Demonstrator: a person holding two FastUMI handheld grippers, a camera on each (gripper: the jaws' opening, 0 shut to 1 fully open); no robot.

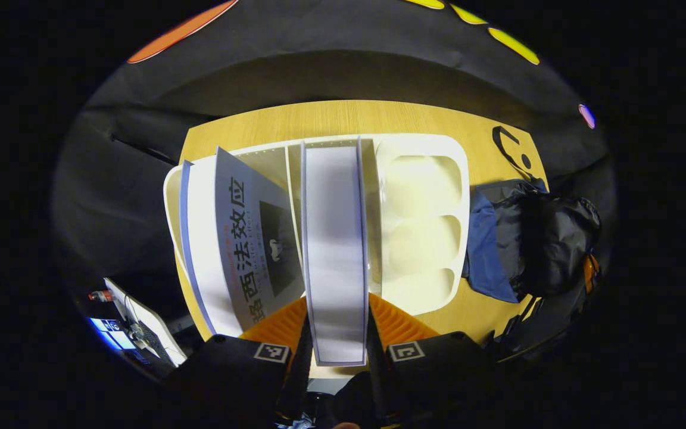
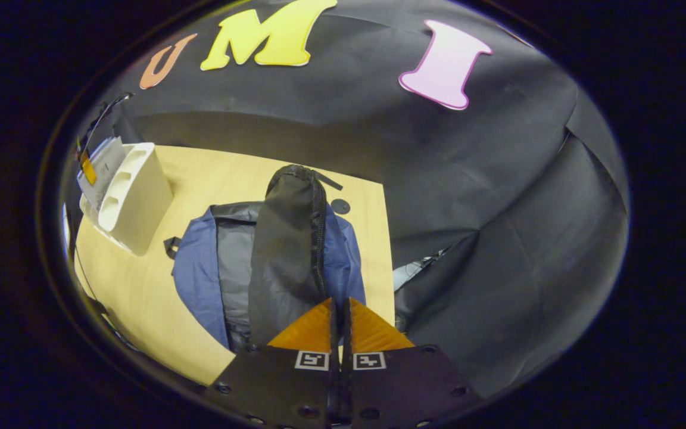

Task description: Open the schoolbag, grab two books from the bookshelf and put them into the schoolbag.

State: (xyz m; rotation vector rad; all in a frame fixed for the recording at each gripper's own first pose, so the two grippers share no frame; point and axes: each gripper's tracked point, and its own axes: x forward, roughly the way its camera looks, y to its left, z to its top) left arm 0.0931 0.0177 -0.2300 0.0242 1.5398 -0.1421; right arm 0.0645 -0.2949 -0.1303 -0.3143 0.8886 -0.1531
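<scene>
Bench [image 1: 343, 119]: pale wood grain, smooth, rounded corners, backed by black cloth.

Shelf [image 1: 420, 173]: white moulded plastic, glossy, with upright slots on its left and three rounded hollow pockets on its right; it stands on the bench. In the right gripper view the shelf [image 2: 134, 196] sits at the far left of the bench, well apart from the bag.

Book [image 1: 334, 250]: thick, white page edges with a thin bluish cover line on each side, standing in a shelf slot. The left hand-held gripper [image 1: 337, 339] is clamped on it, a finger pressed on each cover at its near end.

Second book [image 1: 248, 244]: grey cover with large dark print and a dark picture panel, leaning to the left in the shelf, just beside the held one.

Bag [image 1: 527, 244]: soft blue and black fabric, crumpled, lying on the bench right of the shelf, a black strap loop beyond it. In the right gripper view the bag [image 2: 271, 250] has a black flap with a zip along its edge, raised in a tall fold.

Right hand-held gripper [image 2: 338, 310]: fingers together, at the near lower edge of that flap; whether they pinch the fabric cannot be told.
</scene>
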